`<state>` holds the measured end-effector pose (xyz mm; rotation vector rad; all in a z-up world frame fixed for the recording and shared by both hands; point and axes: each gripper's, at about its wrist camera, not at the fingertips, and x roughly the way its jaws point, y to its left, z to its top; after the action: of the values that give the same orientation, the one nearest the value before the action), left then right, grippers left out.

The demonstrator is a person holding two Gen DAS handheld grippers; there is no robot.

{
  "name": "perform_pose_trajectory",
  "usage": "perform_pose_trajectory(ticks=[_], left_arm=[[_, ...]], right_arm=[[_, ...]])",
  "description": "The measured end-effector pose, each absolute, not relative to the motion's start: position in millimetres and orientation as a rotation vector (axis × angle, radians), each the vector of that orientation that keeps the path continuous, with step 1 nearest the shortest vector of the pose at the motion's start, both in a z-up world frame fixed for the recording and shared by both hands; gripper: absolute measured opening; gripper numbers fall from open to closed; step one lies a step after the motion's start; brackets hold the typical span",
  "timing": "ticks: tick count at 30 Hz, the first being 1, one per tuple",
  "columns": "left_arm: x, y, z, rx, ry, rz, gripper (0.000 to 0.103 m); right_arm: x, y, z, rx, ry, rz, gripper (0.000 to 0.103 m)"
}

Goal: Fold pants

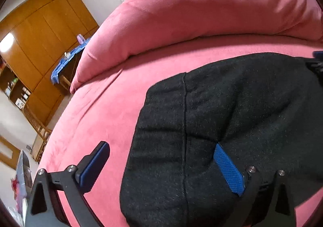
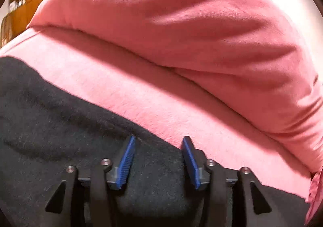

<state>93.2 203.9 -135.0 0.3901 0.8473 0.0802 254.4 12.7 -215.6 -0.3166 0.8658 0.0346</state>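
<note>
my left gripper (image 1: 161,168): jaws spread wide apart, gripping nothing. the left finger (image 1: 94,164) hangs over bare pink cover at the lower left of the frame; the right finger's blue pad (image 1: 228,168) lies against the black cloth at lower centre-right.
my right gripper (image 2: 159,161): jaws apart too, both blue pads (image 2: 126,161) low over the black cloth at the bottom centre of the frame, just inside its far edge. whether they touch the fabric i cannot tell.
pants (image 1: 212,136): black, fuzzy, lying flat on the pink bed, filling the lower right of the left view and the lower left of the right view (image 2: 60,126). a long seam (image 1: 184,126) runs top to bottom through the middle of the left view.
shape of the pants: a compact, squarish block with a straight near-left edge and a soft crease across it; i see no legs trailing out, though the lower and right parts run out of frame.
bed (image 1: 101,110): pink cover, a long pink bolster (image 1: 191,11) across the upper half of the frame, apart from the cloth.
room: wooden wardrobe (image 1: 40,31) at upper left.
progress, my judgement: at least one fold looks done and both jaws are free, so i am either between folds or near the end.
left to do, my judgement: perhaps one more fold or a smoothing of the crease; i cannot settle which.
</note>
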Motion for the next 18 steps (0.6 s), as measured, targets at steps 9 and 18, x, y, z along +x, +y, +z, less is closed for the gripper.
perform_pose_trajectory(ticks=[9,18], left_arm=[[89,259,-102,-0.062,0.916,0.026,0.096],[58,272,-96,-0.12,0.943,0.062,0.082]], right_arm=[[186,7,-149,0.004,0.942,0.297,0.056],[84,138,-165,-0.505,0.931,0.486,0.053]])
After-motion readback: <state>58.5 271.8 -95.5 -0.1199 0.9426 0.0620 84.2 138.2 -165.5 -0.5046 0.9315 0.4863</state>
